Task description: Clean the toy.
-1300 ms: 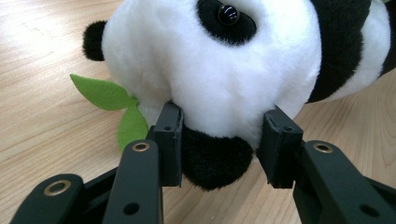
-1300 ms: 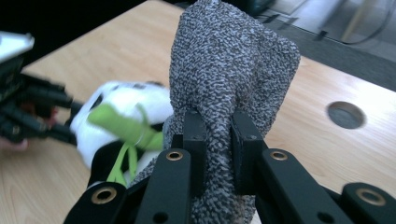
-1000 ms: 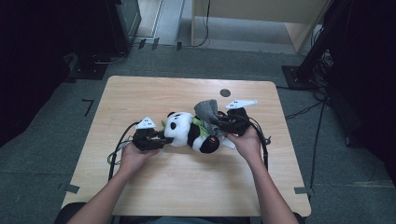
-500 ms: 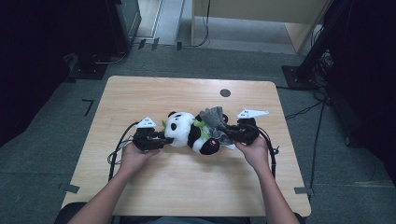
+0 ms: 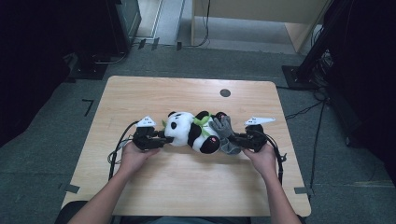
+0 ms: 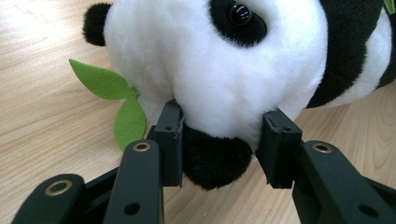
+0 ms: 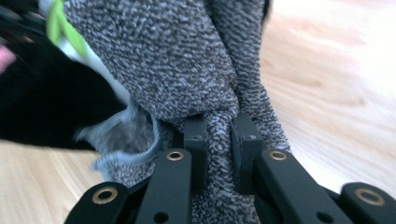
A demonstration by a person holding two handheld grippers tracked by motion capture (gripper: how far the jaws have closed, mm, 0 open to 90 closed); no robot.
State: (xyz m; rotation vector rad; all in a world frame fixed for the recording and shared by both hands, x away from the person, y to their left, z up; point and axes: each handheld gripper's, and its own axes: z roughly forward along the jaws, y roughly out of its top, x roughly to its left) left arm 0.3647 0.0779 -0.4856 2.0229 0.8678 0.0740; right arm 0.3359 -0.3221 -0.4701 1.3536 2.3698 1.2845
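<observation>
A black-and-white panda plush [image 5: 191,133] lies on its side mid-table, head to the left. My left gripper [image 5: 161,138] is shut on the panda's head: in the left gripper view the pads press into the white fur [image 6: 224,70] on either side of the black ear below. A green felt leaf [image 6: 116,98] lies beside the head. A grey knitted piece [image 5: 224,130] lies bunched at the panda's right end. My right gripper [image 5: 235,138] is shut on a fold of that grey knit [image 7: 187,56], pinched tight between the jaws [image 7: 219,130].
The wooden table [image 5: 187,186] has a dark round hole [image 5: 225,92] near its far edge. Cables trail from both grippers over the tabletop. Dark equipment and a wooden cabinet stand on the floor beyond the table.
My right gripper has come down and toward the near edge, drawing the grey knit from on top of the panda to its right end. The left gripper and the head have stayed put.
</observation>
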